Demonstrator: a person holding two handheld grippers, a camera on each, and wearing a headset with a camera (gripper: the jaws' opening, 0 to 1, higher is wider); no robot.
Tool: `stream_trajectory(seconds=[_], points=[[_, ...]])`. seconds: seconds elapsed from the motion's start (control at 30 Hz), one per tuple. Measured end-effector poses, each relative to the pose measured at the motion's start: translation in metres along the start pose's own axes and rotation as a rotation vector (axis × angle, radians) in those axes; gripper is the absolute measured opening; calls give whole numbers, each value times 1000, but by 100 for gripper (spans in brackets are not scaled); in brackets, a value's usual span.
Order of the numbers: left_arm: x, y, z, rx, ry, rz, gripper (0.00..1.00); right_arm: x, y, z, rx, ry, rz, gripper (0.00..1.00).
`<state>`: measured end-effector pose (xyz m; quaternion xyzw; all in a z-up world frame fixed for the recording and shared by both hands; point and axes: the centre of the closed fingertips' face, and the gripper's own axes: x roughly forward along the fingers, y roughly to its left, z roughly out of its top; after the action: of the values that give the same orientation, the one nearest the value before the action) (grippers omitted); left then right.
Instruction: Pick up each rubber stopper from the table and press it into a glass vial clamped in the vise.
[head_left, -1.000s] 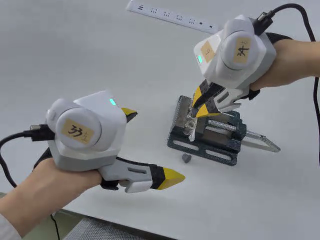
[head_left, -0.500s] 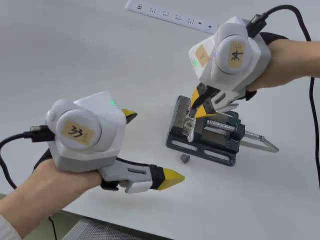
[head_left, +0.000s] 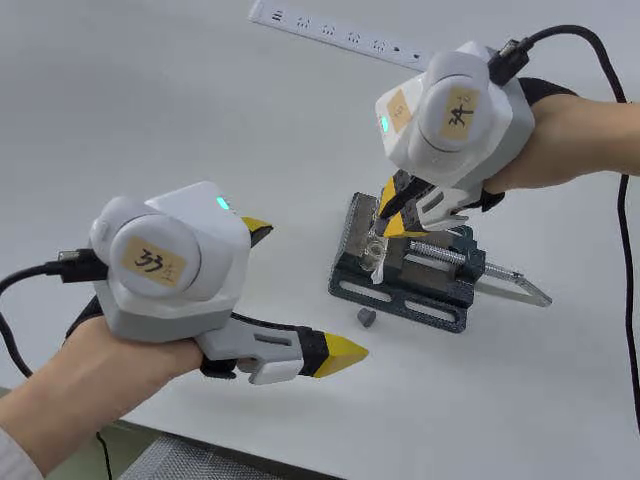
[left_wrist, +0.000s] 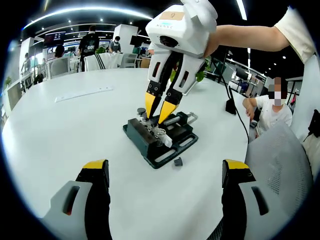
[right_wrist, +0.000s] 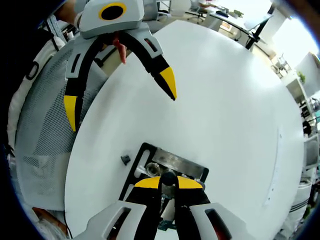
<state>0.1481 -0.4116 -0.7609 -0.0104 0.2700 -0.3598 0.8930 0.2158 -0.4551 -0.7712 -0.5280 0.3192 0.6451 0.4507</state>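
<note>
Right claw (head_left: 395, 222): poised directly above the vise (head_left: 400, 300), tips pointing down, jaws drawn nearly together and pinching a dark rubber stopper (right_wrist: 168, 178) between the yellow tips; I read it as closed on that stopper. Glass vial (head_left: 377, 252): clamped upright in the vise, just beneath the right claw's tips; whether stopper and vial mouth are touching I cannot tell. Vise: dark body with a screw handle sticking out to one side, sitting flat on the white counter (head_left: 200, 110). Second stopper (head_left: 366, 317): small, dark, lying loose on the counter just beside the near edge of the vise base, touched by nothing. Left claw (head_left: 300, 290): held near the counter's front edge, well apart from the vise, jaws spread wide and holding nothing; its own view looks across the counter at the vise between the two yellow tips. Power strip (head_left: 330, 30): white, lying at the far side of the counter.
</note>
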Motion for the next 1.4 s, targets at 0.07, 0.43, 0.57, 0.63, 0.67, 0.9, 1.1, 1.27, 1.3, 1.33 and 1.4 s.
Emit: stream_trajectory(seconds=[0.07,0.43,0.57,0.63,0.67,0.9,1.1,1.27,1.3,1.33,1.4], points=[[0,0,0,-1,-2,0,93,-1,1,0,-13,-8,-5,5],[1,-2,-1,-7,1,-2,92,-1,0,0,-54,-19,-15,6],[1,-3,-1,-8,1,-5,92,-1,-1,0,-79,-12,-32,7],[1,-2,-2,-7,2,-5,92,-1,-1,0,-78,-11,-33,7],[1,-1,-2,-9,1,-6,92,-1,-1,0,-79,-13,-33,8],[1,0,-2,-9,-1,-5,92,-5,-2,1,-62,-21,-37,16],[1,3,0,1,-4,-3,93,-16,-6,5,16,-81,-13,7],[1,5,3,17,-2,-4,93,-15,-7,2,59,-78,14,0],[1,5,3,17,-3,-4,93,-14,-7,1,62,-74,17,0],[1,6,4,18,-3,-3,93,-14,-5,1,67,-72,27,1],[1,7,4,16,-3,-3,93,-12,-3,1,73,-72,35,0]])
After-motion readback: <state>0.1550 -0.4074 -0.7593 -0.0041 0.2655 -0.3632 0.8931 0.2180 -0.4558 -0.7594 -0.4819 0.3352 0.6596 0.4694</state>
